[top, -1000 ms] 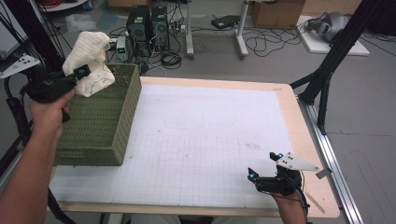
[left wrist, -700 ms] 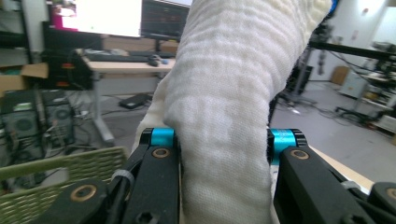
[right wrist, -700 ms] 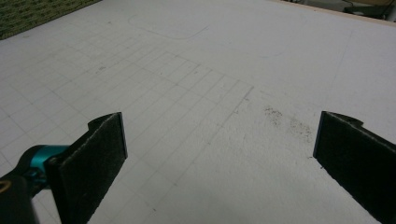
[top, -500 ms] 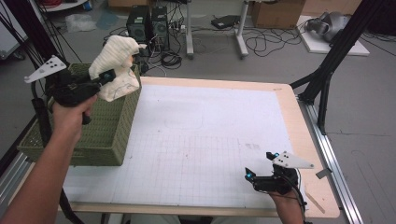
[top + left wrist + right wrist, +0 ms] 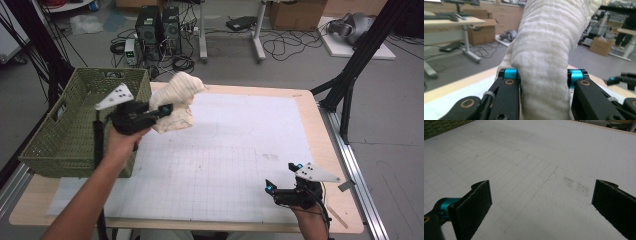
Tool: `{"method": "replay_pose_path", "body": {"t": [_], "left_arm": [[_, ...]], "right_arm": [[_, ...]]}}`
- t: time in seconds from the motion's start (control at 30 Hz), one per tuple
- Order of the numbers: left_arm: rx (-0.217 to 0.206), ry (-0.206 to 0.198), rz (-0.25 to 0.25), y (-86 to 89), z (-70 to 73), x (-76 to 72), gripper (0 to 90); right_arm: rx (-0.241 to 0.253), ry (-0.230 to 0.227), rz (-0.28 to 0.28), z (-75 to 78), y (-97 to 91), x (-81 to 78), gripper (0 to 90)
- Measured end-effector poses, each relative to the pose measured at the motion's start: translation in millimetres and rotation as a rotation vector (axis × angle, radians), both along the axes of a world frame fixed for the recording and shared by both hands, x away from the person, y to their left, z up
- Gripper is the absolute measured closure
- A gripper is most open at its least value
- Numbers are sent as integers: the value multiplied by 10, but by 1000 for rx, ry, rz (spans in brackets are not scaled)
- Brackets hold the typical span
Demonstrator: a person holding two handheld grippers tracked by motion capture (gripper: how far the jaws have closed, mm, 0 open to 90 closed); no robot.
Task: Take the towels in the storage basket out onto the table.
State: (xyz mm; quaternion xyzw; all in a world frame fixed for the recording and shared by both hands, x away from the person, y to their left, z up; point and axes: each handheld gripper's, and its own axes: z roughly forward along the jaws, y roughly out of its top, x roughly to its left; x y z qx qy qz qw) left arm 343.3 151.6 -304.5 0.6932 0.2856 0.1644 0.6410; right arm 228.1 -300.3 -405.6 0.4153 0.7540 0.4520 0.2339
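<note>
1. The left claw (image 5: 159, 111) grips one cream cloth (image 5: 176, 100), now carried from above the green basket (image 5: 75, 130) out over the worktop (image 5: 235, 150) mat's near-left part.
2. The right claw (image 5: 283, 177) stays put, jaws wide apart, nothing between them.
3. No readable writing; one basket, two claws.

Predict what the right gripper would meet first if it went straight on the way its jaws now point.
Probably just the white gridded mat: the right gripper points low across it, open, nothing between its jaws. Depth is uncertain.
</note>
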Motion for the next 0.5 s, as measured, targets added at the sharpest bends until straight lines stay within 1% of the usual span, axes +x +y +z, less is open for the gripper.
{"method": "replay_pose_path", "body": {"t": [0.13,0.17,0.2,0.3,0.33,0.4,0.5], "left_arm": [[31,22,-53,-320,-218,12,708],[45,24,-66,-396,-274,18,707],[60,27,-73,-469,-330,25,706],[75,48,-92,-653,-511,40,703],[95,53,-100,-708,-566,46,702],[130,58,-111,-809,-671,44,700],[169,77,-126,-929,-816,48,696]], "right_arm": [[1,8,-17,-18,-56,-1,18],[1,8,-21,-16,-68,-1,18],[0,6,-23,-14,-79,1,18],[-2,4,-28,-21,-105,8,19],[3,10,-32,-24,-106,9,18],[-3,10,-31,-33,-114,11,18],[-4,12,-33,-34,-118,8,18]]}}
